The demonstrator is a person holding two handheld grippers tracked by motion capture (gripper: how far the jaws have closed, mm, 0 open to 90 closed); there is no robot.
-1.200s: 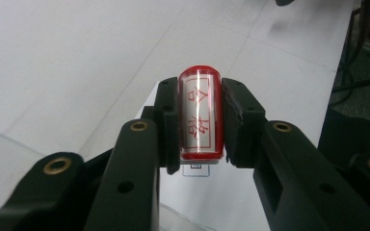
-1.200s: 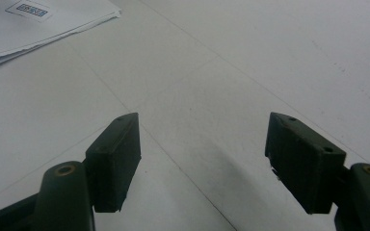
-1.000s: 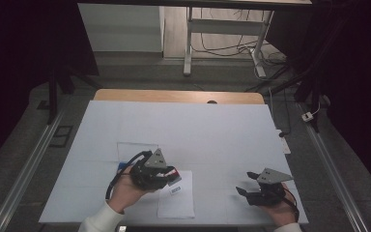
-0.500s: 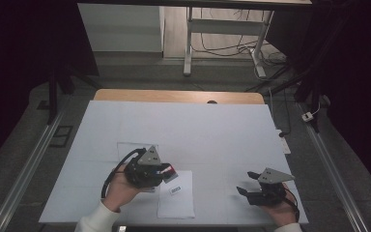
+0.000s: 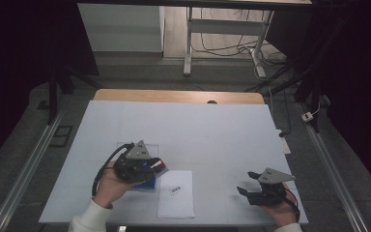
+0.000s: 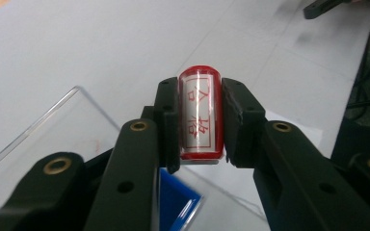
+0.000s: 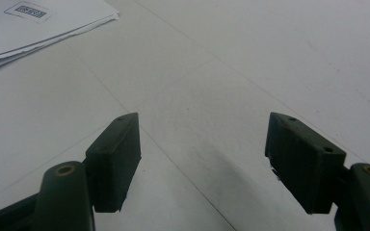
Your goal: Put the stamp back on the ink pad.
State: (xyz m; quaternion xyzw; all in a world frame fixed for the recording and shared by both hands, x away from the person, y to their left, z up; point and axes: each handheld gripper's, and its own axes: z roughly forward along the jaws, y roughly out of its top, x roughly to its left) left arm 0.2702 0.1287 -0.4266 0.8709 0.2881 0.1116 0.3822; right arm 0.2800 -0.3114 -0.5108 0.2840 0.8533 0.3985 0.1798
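Stamp point(image 6: 200, 115) work is advancing: over the white table point(image 5: 212, 130) we are drawing our left gripper point(image 5: 155, 166) back toward seven o'clock of where it was, jaws clamping the red stamp above the blue ink pad point(image 5: 145, 184), just at nine o'clock of the paper sheet point(image 5: 176, 194), so inking seems next. Our right gripper point(image 7: 200, 161) is idling, gaping wide.

You can see red mirrored characters on the stamp point(image 6: 200, 115) face, not legible; the paper sheet point(image 5: 176, 194) carries a small printed label, too small to read.
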